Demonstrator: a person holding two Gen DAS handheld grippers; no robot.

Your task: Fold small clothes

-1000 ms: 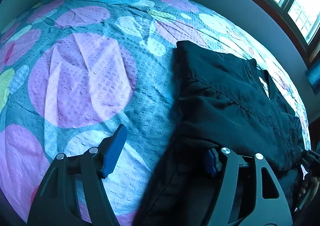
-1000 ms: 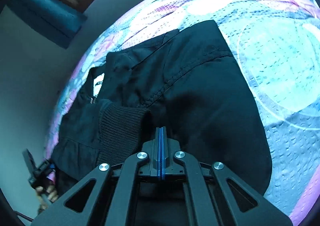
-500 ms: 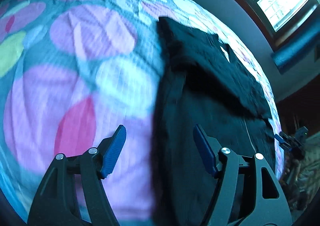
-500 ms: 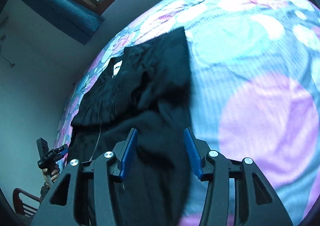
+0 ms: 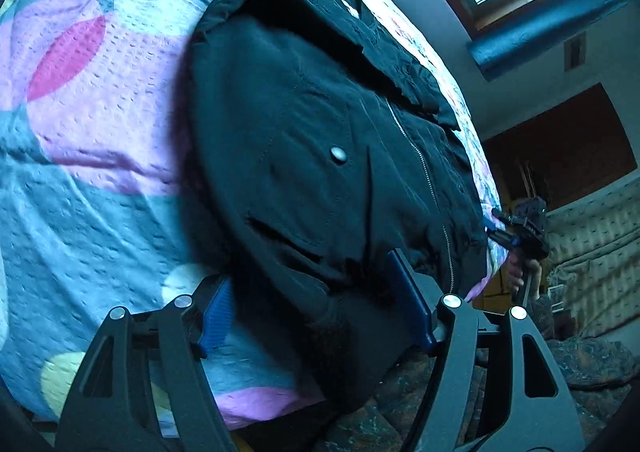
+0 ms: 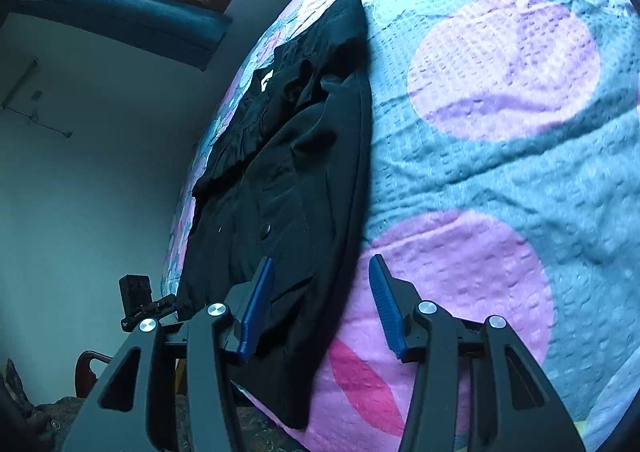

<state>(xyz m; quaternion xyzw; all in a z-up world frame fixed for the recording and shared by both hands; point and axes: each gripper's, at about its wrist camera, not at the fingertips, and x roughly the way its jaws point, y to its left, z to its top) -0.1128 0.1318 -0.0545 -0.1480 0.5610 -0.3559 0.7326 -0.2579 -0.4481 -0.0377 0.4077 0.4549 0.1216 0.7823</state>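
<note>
Black jacket (image 5: 320,139) lies part-folded along the bed (image 5: 100,171) edge; left gripper (image 5: 316,316) and right gripper (image 6: 320,304), both released (nothing held), should seize the hem corners evenly.

jacket hem: the near end of the black jacket (image 5: 304,155) drops over the bed's (image 5: 80,187) near edge — hidden behind the left claw (image 5: 316,304).
left claw pad: one blue pad is half buried behind the jacket's folds.
bed: cut off by the frame in both views.
hand: the hand (image 5: 516,272) holding the right claw (image 6: 320,304) is small, blurred — fingers unclear.
</note>
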